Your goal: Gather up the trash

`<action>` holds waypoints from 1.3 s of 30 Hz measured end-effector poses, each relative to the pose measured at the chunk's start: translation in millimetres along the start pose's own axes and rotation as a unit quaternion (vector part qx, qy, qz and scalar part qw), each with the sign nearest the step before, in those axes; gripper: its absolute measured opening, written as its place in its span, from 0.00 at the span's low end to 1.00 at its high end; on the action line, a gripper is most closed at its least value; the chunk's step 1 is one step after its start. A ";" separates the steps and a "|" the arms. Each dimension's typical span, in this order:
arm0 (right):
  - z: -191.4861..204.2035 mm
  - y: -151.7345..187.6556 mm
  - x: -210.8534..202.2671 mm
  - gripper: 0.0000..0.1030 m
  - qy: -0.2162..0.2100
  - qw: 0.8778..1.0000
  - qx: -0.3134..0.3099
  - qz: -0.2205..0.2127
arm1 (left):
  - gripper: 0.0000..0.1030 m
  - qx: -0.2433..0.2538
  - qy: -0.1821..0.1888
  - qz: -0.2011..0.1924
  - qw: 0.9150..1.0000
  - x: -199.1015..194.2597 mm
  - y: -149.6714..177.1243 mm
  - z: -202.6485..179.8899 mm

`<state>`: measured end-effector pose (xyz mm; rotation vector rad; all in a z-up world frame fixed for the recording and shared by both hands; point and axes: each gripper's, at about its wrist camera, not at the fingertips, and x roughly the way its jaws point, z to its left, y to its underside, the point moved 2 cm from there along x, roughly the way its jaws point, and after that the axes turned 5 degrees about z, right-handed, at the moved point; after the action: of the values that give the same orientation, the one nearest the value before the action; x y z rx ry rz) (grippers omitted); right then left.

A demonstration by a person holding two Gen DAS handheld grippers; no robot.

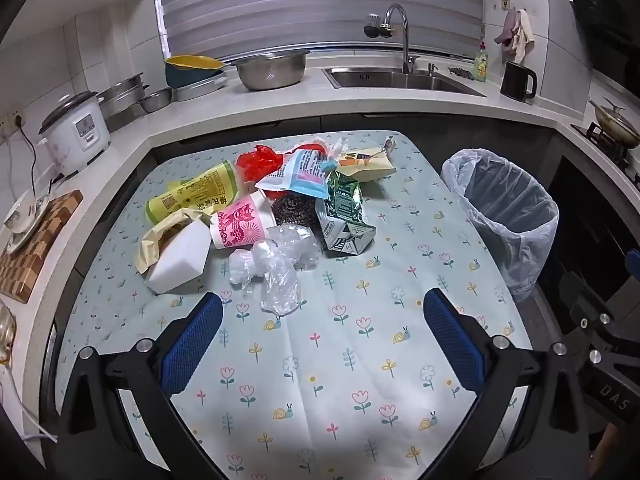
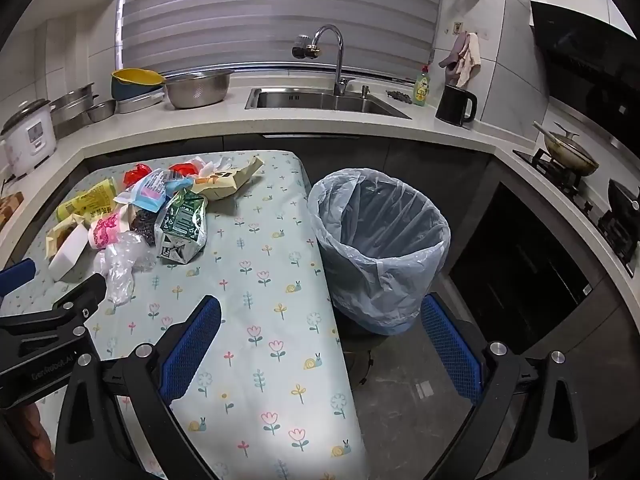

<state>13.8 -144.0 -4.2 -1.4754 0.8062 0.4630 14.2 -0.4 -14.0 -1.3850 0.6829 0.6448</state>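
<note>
While both grippers hung over the flowered tabletop (image 1: 320, 360) with nothing between their blue pads, the trash lay heaped toward its far-left part. The left gripper (image 1: 322, 344) stood with jaws wide apart above bare cloth, just short of a crumpled clear plastic wrap (image 1: 280, 268) at the near edge of the heap. The right gripper (image 2: 320, 344), jaws equally spread, straddled the tabletop's right edge, one pad over the cloth and the other over the floor near the bin (image 2: 380, 248).

Behind the plastic wrap sat a pink-printed paper cup (image 1: 240, 228) on its side, a white block (image 1: 182, 260) touching a tan wrapper (image 1: 160, 236), and a yellow-green roll (image 1: 192, 196). A dark scouring pad (image 1: 292, 210) lay between the cup and a flattened green carton (image 1: 344, 220). Farther back were a red bag (image 1: 256, 164), a blue-and-pink pouch (image 1: 300, 176) and a beige pack (image 1: 368, 166).

The bin, lined with a pale plastic bag, stood on the floor just beside the tabletop's right edge, and looked empty. A sink (image 1: 400, 78), a steel bowl (image 1: 270, 68) and a rice cooker (image 1: 76, 132) sat on the counter behind.
</note>
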 end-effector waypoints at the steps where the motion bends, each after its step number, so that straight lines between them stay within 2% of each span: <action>1: -0.9 0.2 0.8 0.93 -0.001 1.000 0.001 0.000 | 0.93 0.000 0.001 0.001 1.000 0.6 -0.1 0.0; 6: -9.9 1.4 3.4 0.93 0.001 1.000 0.009 0.005 | 0.93 -0.001 0.004 0.007 1.000 4.7 -1.7 1.8; 15: -0.5 -0.4 6.2 0.93 0.004 1.000 0.002 0.004 | 0.93 0.002 0.000 -0.002 1.000 1.6 -2.4 -3.6; 39: -4.9 2.7 0.0 0.93 0.002 1.000 0.004 -0.007 | 0.93 0.009 0.000 -0.008 1.000 -1.2 0.2 -6.4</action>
<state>10.9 -148.5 -5.6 -1.4746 0.7992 0.4470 12.9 -6.7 -13.5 -1.3720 0.6748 0.6238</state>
